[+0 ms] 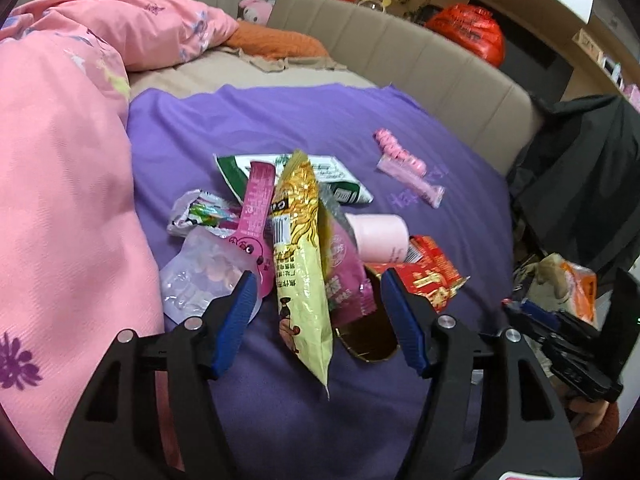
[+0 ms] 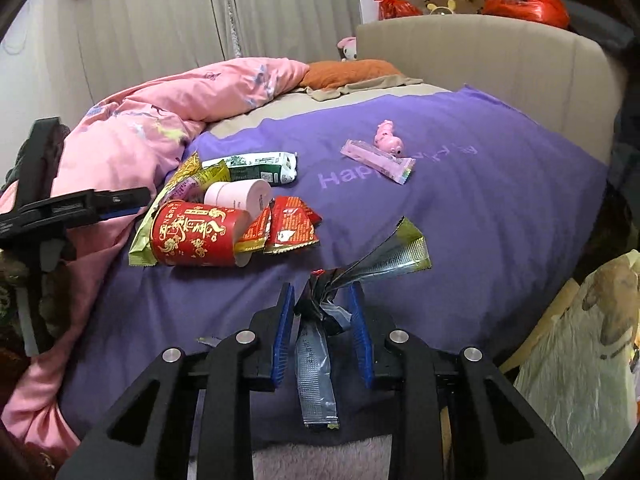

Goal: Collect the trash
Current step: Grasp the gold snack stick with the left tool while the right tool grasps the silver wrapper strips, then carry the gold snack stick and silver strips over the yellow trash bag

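A pile of trash lies on the purple sheet [image 1: 280,128]: a yellow snack wrapper [image 1: 302,256], a pink wrapper [image 1: 256,208], a green-white packet [image 1: 280,168], a clear blister pack [image 1: 200,276], a pink cup [image 1: 378,238] and a red noodle cup [image 2: 194,234]. My left gripper [image 1: 318,302] is open, its blue pads either side of the yellow wrapper, just above the pile. My right gripper [image 2: 322,328] is nearly shut around a crumpled silver-green wrapper [image 2: 360,268], held near the bed's front edge; the wrapper hangs between the pads.
A pink duvet [image 1: 60,160] covers the bed's left side. A pink candy wrapper and pink toy [image 2: 380,152] lie further back on the sheet. A beige headboard [image 2: 480,60] stands behind. A plastic bag [image 2: 580,340] is beside the bed at right.
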### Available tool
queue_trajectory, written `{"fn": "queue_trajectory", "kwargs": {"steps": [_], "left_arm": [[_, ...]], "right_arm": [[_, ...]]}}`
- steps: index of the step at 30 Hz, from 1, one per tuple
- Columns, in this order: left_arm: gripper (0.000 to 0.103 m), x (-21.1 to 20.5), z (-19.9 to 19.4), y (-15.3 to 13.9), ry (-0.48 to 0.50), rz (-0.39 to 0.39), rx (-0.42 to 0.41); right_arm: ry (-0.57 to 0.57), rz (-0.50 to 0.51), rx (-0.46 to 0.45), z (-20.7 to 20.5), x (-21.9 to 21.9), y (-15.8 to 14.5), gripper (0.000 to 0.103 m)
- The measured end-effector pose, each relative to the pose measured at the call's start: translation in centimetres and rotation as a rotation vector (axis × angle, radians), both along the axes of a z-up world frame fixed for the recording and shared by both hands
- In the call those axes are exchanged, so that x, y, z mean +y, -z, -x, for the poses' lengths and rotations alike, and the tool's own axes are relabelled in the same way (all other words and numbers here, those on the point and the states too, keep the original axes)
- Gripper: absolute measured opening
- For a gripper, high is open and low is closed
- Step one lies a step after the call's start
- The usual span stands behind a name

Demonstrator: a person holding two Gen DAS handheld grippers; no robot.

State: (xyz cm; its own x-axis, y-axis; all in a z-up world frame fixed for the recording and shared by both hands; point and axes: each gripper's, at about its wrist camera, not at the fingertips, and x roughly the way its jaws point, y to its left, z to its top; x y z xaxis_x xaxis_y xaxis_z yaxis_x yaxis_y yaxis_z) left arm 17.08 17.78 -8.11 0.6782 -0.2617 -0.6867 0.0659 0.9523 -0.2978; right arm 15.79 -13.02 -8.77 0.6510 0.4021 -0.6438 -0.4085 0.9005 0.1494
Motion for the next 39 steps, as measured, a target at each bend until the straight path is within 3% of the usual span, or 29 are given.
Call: {"fn": "queue_trajectory", "kwargs": {"steps": [3,4,5,8,21,27,30,33,36,39], "left_arm": [[0.047,-0.2,-1.1,1.2,-0.01,0.004,0.056],[0.043,0.0,-1.4,1.6,-0.006,0.043,0.071],[0.031,0.2,-1.3,1.7,-0.007,0.062,0.071],[0.021,0.2,-0.5,0.6,-0.017,0.048,0.03],[0.021,-3.1,3.3,-6.1,0.03,-0.004,-0.173],[0.021,-6.5,4.4,-8.7,0.06,-0.093,-0.249],[0.021,-7.6,4.3,-8.8,0.042,-0.153,-0.239],[0.021,-7.6,3.6,-7.5,0.027,-0.169,-0.172],[0.022,-7.1,3.4,-6.0,0.052,-0.114,-0.105],[0.027,-7.8,3.7,-5.0,0.151,-0.04,-0.086]], "right_arm": [[-0.007,-0.006,0.004,0.2,0.1,0.1,0.027],[-0.009,-0.008,0.003,0.2,0.1,0.1,0.027],[-0.01,-0.006,0.001,0.3,0.2,0.1,0.027],[-0.006,0.009,-0.017,0.9,0.2,-0.2,0.027],[0.024,-0.031,-0.105,2.9,-1.7,-3.2,0.027],[0.054,-0.051,-0.148,4.0,-3.4,-4.7,0.027],[0.066,-0.06,-0.155,4.5,-4.2,-4.8,0.027],[0.068,-0.076,-0.147,5.1,-4.9,-4.7,0.027],[0.064,-0.067,-0.138,5.5,-4.9,-4.2,0.027],[0.072,-0.07,-0.123,5.4,-4.9,-3.7,0.027]]}}
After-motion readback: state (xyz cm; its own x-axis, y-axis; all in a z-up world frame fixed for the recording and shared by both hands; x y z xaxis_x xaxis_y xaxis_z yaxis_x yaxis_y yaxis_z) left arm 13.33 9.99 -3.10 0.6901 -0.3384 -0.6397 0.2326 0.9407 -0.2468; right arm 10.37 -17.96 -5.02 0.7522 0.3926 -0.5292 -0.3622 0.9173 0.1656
